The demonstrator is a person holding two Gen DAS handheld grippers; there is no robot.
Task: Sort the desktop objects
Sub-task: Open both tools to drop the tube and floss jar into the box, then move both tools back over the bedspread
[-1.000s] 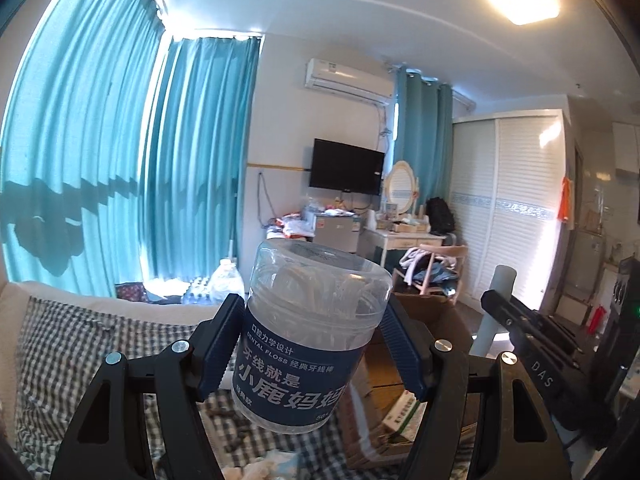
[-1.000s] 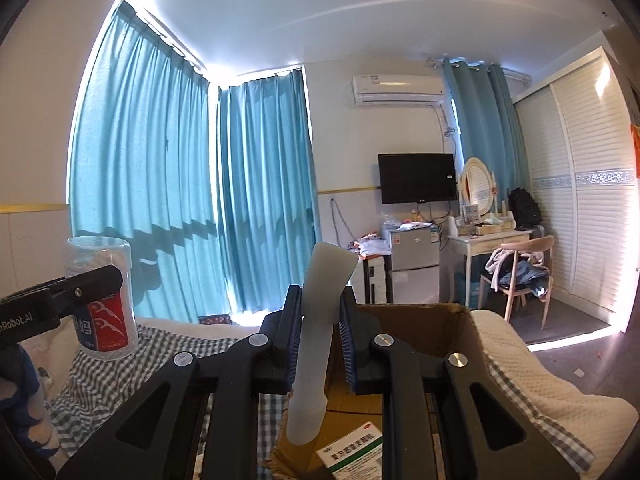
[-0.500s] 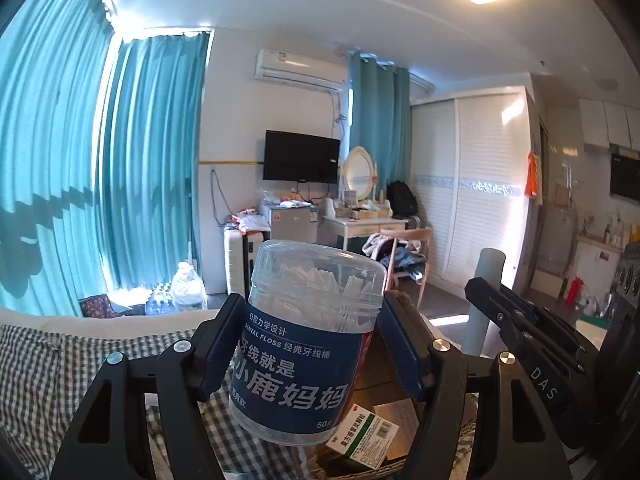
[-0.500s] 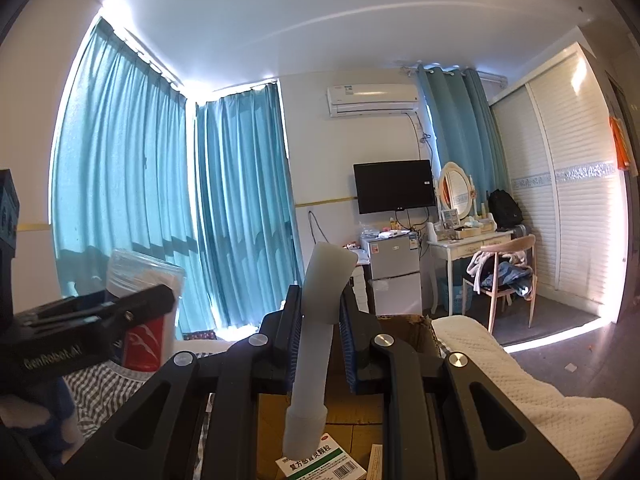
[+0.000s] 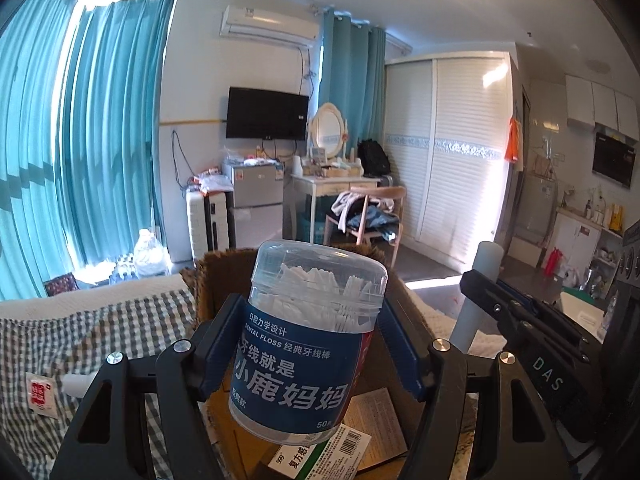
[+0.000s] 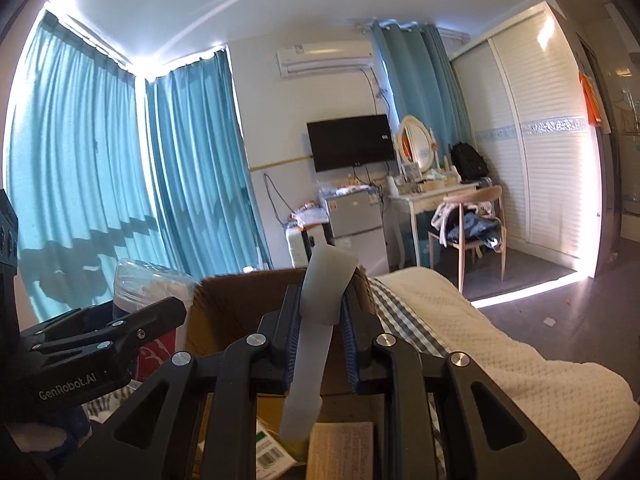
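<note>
A clear jar of dental floss picks (image 5: 296, 360) with a dark blue label sits upright between the blue pads of my left gripper (image 5: 310, 308), which is shut on it. The jar hangs over an open cardboard box (image 5: 216, 280). My right gripper (image 6: 322, 300) is shut on a white tube (image 6: 316, 320), tilted, with its lower end over the same box (image 6: 240, 300). In the right wrist view the left gripper (image 6: 160, 312) and the jar (image 6: 148, 280) show at the left. In the left wrist view the tube (image 5: 478, 292) and the right gripper (image 5: 500, 296) show at the right.
Inside the box lie a green and white medicine carton (image 5: 320, 452) and printed leaflets (image 6: 344, 448). The box rests on a bed with a checked cover (image 5: 100, 332) and a white quilted blanket (image 6: 520, 360). Beyond stand a chair (image 6: 468, 224), a dressing table and curtains.
Both grippers have come lower and moved over the cardboard box, which now fills the bottom of both views. The jar and the tube stay held as before.
</note>
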